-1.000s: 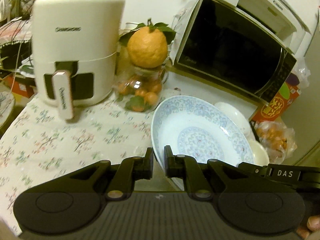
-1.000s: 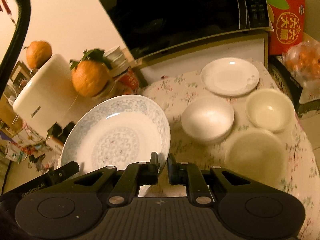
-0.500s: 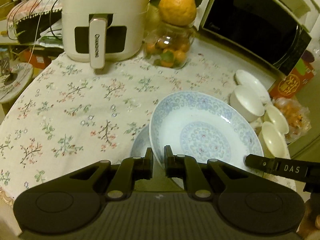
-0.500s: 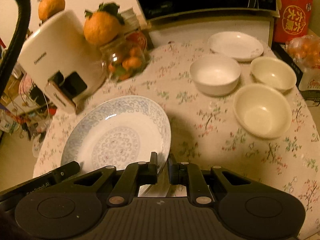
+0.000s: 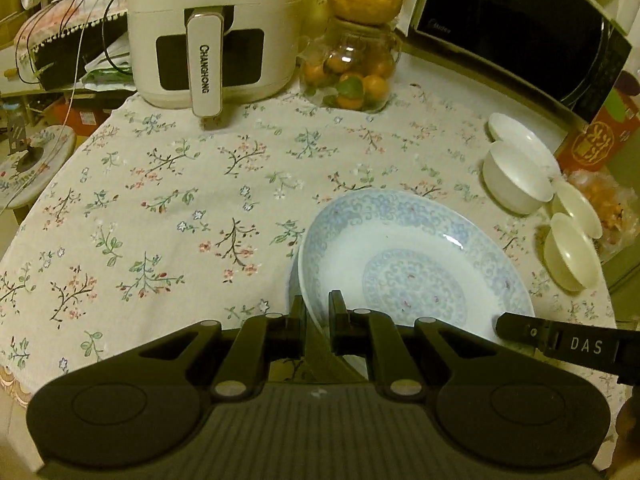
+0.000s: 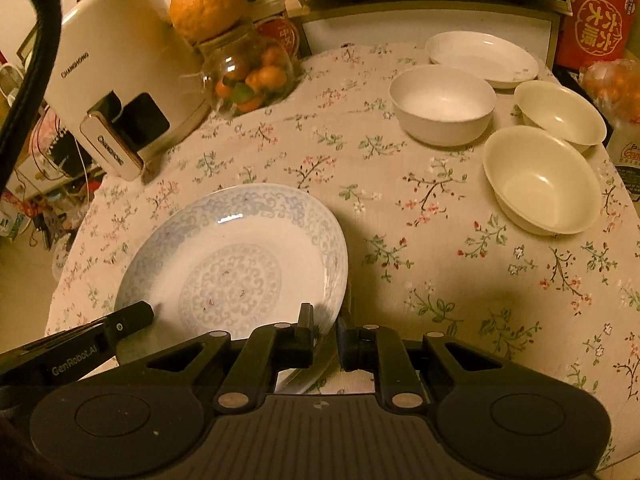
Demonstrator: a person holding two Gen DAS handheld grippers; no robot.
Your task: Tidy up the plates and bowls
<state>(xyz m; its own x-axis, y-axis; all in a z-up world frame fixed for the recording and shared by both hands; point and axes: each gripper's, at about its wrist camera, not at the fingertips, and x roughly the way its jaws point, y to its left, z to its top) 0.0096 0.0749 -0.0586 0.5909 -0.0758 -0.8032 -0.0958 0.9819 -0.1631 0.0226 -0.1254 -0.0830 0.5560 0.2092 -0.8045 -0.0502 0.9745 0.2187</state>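
Note:
A large blue-patterned plate [image 5: 408,264] [image 6: 236,264] hangs tilted just above the floral tablecloth [image 5: 168,200] [image 6: 440,280]. My left gripper [image 5: 316,312] is shut on its near left rim, and my right gripper [image 6: 325,322] is shut on its near right rim. Each gripper's tip shows in the other's view, at the plate's opposite edge. A white plate [image 6: 482,58] [image 5: 520,136], a white bowl [image 6: 442,104] [image 5: 514,178] and two cream bowls, one [image 6: 542,180] [image 5: 570,252] nearer than the other [image 6: 560,114] [image 5: 578,208], stand on the cloth to the right.
A white air fryer [image 5: 212,28] [image 6: 116,72] and a glass jar of small oranges [image 5: 352,76] [image 6: 252,72] with a big orange on top stand at the back. A black microwave [image 5: 520,28] sits at the back right, a red box [image 6: 596,32] beside it.
Both grippers have come down and tipped forward with the plate between them, bringing it from in front of the appliances to just above the cloth. The grips look unchanged.

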